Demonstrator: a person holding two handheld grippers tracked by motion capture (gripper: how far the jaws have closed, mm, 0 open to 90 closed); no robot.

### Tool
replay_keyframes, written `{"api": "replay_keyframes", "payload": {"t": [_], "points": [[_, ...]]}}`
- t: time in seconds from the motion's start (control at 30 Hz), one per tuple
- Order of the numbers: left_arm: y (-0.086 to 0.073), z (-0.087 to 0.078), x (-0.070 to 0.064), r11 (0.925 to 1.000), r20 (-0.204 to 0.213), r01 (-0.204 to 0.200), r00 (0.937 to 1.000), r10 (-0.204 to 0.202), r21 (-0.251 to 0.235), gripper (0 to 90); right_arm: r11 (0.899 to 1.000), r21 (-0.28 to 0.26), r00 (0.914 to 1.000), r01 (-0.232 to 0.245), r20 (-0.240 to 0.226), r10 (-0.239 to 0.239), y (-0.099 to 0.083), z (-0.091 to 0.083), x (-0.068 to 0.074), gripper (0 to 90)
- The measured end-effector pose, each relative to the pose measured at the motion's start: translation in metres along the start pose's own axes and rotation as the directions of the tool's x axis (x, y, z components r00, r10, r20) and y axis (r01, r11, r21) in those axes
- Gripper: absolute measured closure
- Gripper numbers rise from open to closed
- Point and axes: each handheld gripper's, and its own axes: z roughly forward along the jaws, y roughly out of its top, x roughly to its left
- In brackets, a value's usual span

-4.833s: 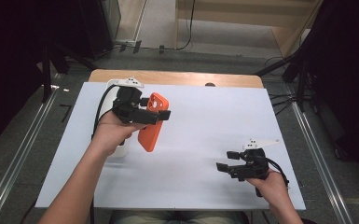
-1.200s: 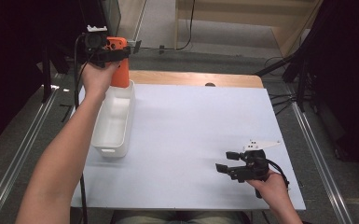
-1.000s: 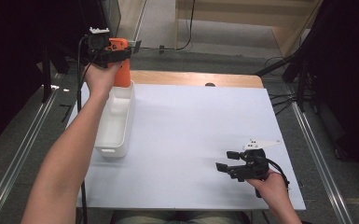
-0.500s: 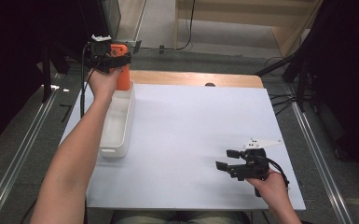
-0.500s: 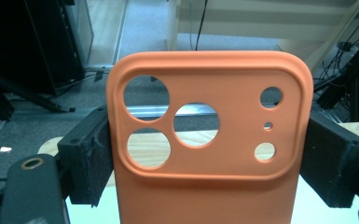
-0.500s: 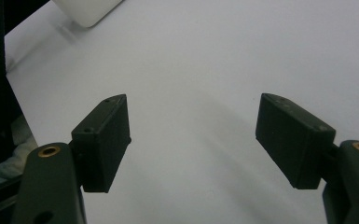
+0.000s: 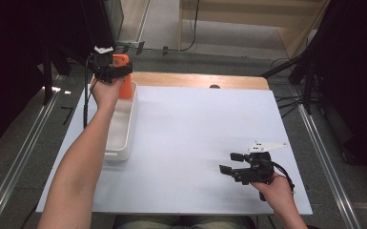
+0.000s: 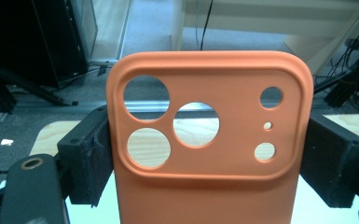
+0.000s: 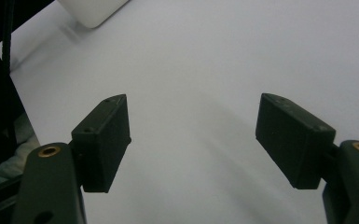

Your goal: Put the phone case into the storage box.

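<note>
Now we are holding the orange case (image 7: 125,76), clamped in our left gripper (image 7: 108,67), at upper left above the bin (image 7: 124,125); lowering comes next, while our right gripper (image 7: 242,168) is idling wide open.

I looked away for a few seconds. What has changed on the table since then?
The left gripper, clamped on the orange phone case throughout, carried it from mid-table to the far end of the white tray, now uncovered. The right gripper stayed open, unmoved.
</note>
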Motion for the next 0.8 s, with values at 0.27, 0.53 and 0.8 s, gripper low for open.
{"api": "replay_keyframes", "payload": {"t": [0.27,0.53,0.8], "points": [[-0.013,0.005,-0.004,0.9996,-0.008,-0.024,0.9997,0.024,0.012,15.1,1.000,-0.001,1.0000,0.002,-0.004,-0.002,0.000,0.000,0.001,25.1],[-0.022,0.006,-0.005,0.9994,-0.013,-0.018,0.9997,0.018,0.028,15.0,1.000,-0.001,1.0000,0.005,-0.006,-0.005,0.001,0.001,0.002,25.1],[-0.033,0.011,-0.007,0.9988,-0.021,-0.026,0.9994,0.027,0.042,15.0,1.000,-0.006,0.9998,0.015,-0.011,-0.015,0.002,0.003,0.003,25.1]]}}
